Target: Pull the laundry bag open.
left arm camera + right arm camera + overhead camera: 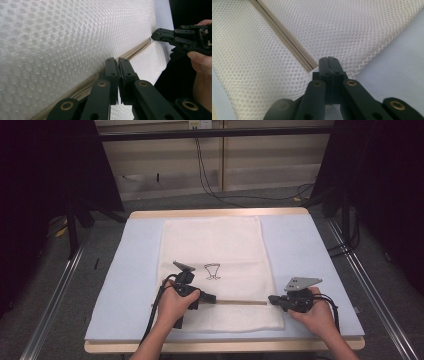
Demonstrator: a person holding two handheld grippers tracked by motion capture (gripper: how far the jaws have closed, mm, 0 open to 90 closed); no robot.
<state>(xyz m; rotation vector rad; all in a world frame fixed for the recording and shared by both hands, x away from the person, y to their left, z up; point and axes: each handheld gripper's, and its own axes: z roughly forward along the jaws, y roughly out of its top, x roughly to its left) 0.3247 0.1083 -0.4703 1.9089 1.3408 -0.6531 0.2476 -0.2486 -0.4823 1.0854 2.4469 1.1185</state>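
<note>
White mesh zippered laundry bag lies flat on the pale blue counter, the left gripper and right gripper both pinched together at its beige zipper, so the thin mesh may slip or bunch if they pull.

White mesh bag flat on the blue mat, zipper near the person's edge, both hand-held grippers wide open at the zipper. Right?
Not quite: both are shut. The left hand-held gripper has its jaws together at the zipper in the left gripper view, and the right hand-held gripper is closed at the zipper's end in the right gripper view. The mesh bag does lie flat on the blue mat.
</note>
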